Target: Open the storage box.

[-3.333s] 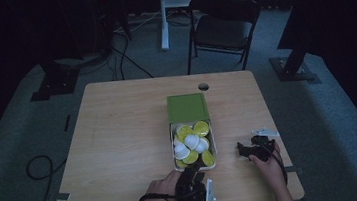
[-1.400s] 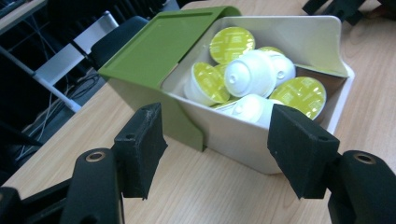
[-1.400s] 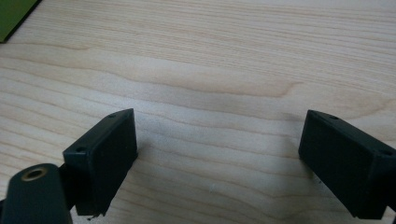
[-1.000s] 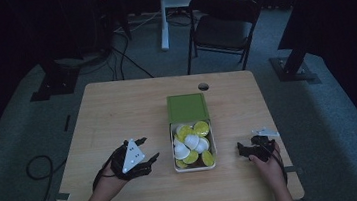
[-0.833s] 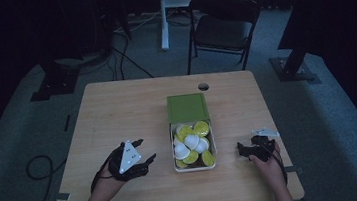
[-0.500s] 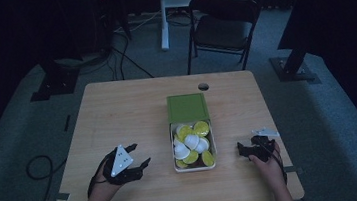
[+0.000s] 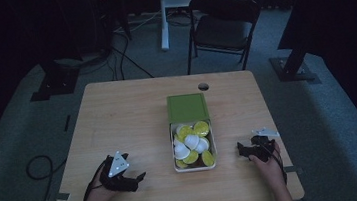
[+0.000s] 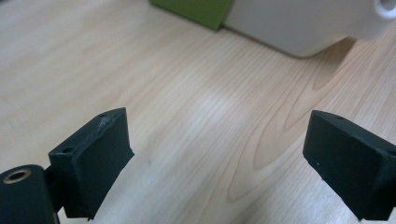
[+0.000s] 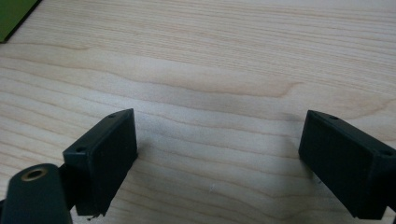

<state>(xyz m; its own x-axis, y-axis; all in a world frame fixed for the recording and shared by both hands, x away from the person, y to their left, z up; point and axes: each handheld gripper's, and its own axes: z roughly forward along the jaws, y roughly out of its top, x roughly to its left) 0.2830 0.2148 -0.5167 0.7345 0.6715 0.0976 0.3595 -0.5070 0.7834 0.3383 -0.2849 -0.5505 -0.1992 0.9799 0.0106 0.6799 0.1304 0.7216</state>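
A white box holds several yellow-green and white round capsules; its green lid lies flat behind it. My left gripper rests low over the bare wood at the front left, pointing toward the box. In the left gripper view its jaws have just been opening and stand wide with nothing between them; the white box and green lid lie ahead. My right gripper sits right of the box, open over bare wood.
The wooden table has a round cable hole behind the lid. A black chair stands beyond the far edge. A cable loops on the floor at the left.
My left hand has sunk toward the tabletop and drifted toward the table's near edge. Right hand has not moved.
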